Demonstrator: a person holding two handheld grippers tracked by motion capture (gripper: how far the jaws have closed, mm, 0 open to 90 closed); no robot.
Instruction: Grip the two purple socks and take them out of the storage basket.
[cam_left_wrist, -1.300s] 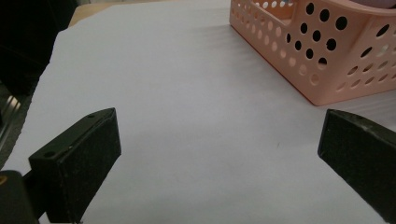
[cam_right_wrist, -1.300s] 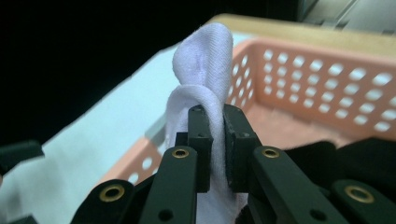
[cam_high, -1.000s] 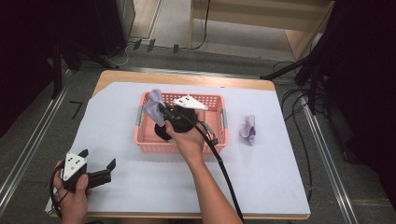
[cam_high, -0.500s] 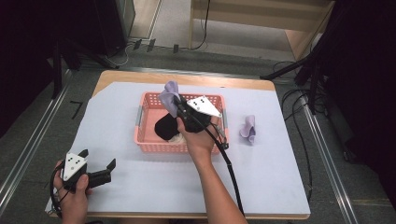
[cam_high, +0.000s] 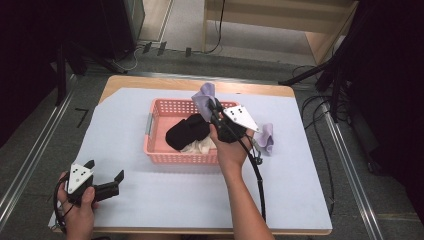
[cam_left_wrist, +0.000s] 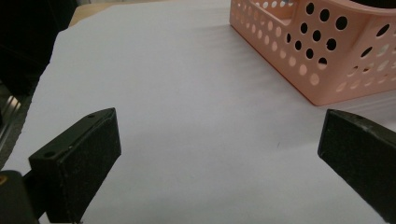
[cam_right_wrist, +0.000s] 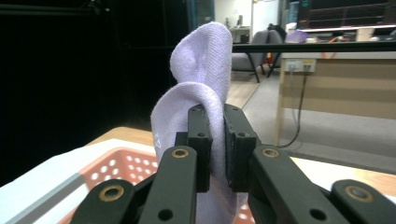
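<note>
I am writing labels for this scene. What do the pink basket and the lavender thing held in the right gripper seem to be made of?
The pink basket looks like moulded plastic, with a smooth, slightly glossy wall pierced by regular round holes. The lavender sock in the right gripper seems to be soft knitted fabric, probably cotton or a blend: fine ribbing shows and it folds limply between the jaws.

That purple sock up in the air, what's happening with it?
A person is holding the purple sock pinched in the right hand-held gripper, lifted above the pink basket. The basket already holds a black garment and something white. A second purple sock lies on the white table cover just right of the basket. The left hand-held gripper rests open near the front left corner, holding nothing.
</note>
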